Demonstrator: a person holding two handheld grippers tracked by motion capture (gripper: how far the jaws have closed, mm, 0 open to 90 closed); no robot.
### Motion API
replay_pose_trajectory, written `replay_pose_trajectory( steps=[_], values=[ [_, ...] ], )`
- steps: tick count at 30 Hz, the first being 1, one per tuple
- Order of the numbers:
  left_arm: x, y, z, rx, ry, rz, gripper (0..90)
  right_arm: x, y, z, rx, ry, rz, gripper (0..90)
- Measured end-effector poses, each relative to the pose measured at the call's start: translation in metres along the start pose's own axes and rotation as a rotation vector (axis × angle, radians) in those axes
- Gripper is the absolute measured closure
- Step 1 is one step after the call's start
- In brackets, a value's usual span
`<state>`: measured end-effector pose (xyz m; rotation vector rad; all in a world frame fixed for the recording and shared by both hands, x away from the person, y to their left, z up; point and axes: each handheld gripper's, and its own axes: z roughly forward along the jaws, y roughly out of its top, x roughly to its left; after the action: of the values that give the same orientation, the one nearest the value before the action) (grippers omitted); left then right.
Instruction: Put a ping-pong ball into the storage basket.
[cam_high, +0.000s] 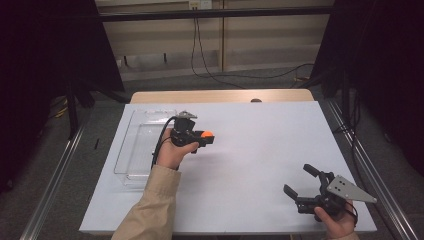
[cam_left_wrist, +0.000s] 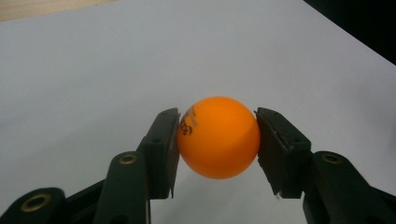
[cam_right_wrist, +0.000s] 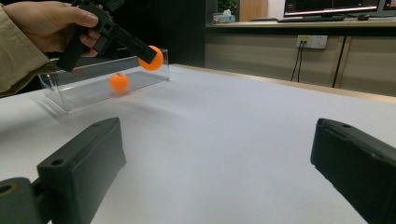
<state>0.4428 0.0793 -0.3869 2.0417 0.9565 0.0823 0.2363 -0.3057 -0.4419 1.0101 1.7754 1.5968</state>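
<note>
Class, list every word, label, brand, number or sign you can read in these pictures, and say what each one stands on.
No text can be read.
Dark print on the orange ball, held in the left tool: cut off by a pad and blurred, unreadable.
Bright monitor screen at the back of the right gripper view: too small and blurred to read.
White wall socket: no legible marking.

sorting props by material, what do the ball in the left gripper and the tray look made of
Orange ball: likely thin plastic, matte-smooth, with a printed mark, like a table-tennis ball.
Clear tray: likely rigid acrylic or similar plastic, glossy; the white surface shows through it.
</note>
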Motion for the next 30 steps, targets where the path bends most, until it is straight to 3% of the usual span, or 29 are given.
replay_pose_trajectory(
  steps=[30],
  values=[
    [0.009,-0.001,-0.012,-0.004,0.034,-0.015,51.0,0.000,0.000,0.000,-0.002,0.002,-0.002,2.5]
  ],
)
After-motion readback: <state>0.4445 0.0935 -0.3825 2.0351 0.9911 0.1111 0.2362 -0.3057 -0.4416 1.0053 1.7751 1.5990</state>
